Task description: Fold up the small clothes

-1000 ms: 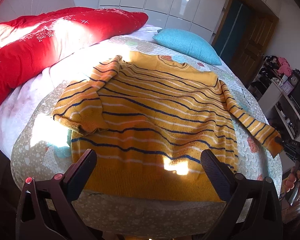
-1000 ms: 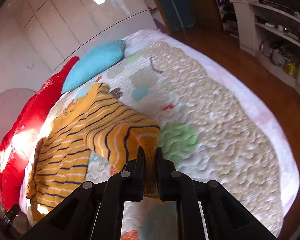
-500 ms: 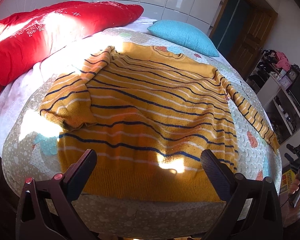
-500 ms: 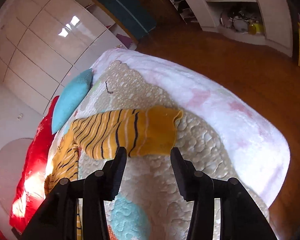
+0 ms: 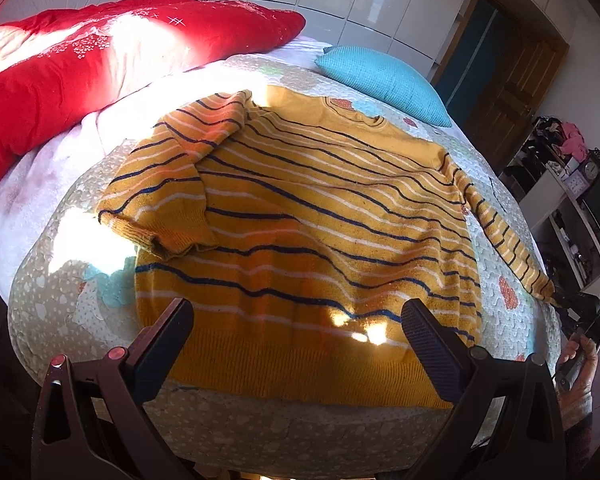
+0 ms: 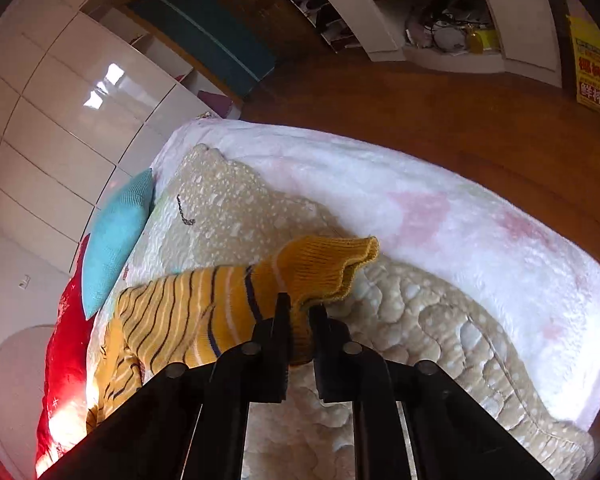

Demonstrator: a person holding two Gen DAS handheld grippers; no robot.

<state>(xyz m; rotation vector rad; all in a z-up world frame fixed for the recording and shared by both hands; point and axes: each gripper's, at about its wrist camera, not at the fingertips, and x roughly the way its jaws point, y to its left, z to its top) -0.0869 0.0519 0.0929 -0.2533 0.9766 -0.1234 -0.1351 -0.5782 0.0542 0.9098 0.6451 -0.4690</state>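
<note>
A yellow sweater [image 5: 320, 232] with navy and white stripes lies flat on the bed, hem toward me. Its left sleeve [image 5: 168, 196] is folded in over the body. Its right sleeve [image 5: 504, 236] stretches out to the bed's right edge. My left gripper [image 5: 300, 332] is open and empty, just above the hem. My right gripper [image 6: 300, 312] is shut on the right sleeve's cuff [image 6: 328, 268] near the bed edge; it also shows at the far right of the left wrist view [image 5: 580, 308].
A quilted patterned bedspread [image 5: 80, 304] covers the bed. A red duvet [image 5: 80, 60] lies at the back left and a turquoise pillow [image 5: 380, 80] at the head. Wooden floor [image 6: 440, 120] and white shelves [image 6: 440, 20] lie beyond the bed's right side.
My right gripper, shut on the cuff a second ago, opened and drew back half a second ago; now it has closed on the cuff again. My left gripper stayed open and shifted slightly.
</note>
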